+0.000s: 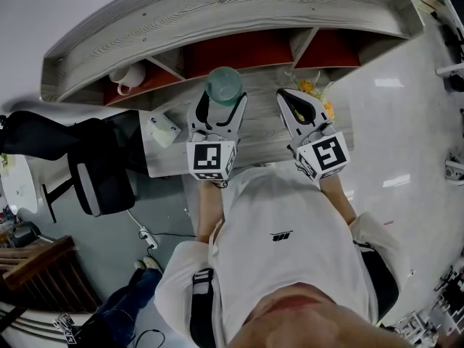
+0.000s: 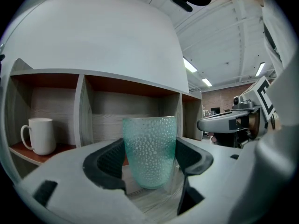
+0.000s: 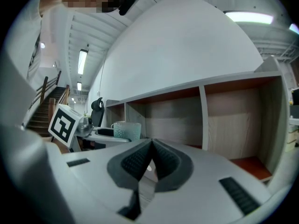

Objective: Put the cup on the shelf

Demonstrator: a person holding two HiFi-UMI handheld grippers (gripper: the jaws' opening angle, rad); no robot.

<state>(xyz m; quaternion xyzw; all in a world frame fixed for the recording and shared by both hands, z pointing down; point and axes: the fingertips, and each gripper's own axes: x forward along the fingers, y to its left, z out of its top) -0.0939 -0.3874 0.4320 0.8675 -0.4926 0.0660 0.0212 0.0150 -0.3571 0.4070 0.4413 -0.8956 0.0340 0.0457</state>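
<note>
A teal dimpled glass cup (image 1: pixel 223 84) (image 2: pixel 150 150) stands upright between the jaws of my left gripper (image 1: pixel 220 101) (image 2: pixel 149 164), which is shut on it, just above the wooden tabletop. Ahead is the grey wooden shelf (image 1: pixel 217 13) (image 2: pixel 84 85) with red-floored compartments. A white mug (image 1: pixel 129 77) (image 2: pixel 39 135) sits in its left compartment. My right gripper (image 1: pixel 296 101) (image 3: pixel 152 160) hovers beside the left one, shut with nothing in it. In the right gripper view the cup (image 3: pixel 127 130) shows at the left, and the shelf (image 3: pixel 202 111) compartments ahead hold nothing.
The pale wooden table (image 1: pixel 254 140) runs below the shelf. A small white object (image 1: pixel 163 129) lies at its left end, and yellow flowers (image 1: pixel 313 89) are by the right gripper. A black chair with a bag (image 1: pixel 94 165) stands left of the table.
</note>
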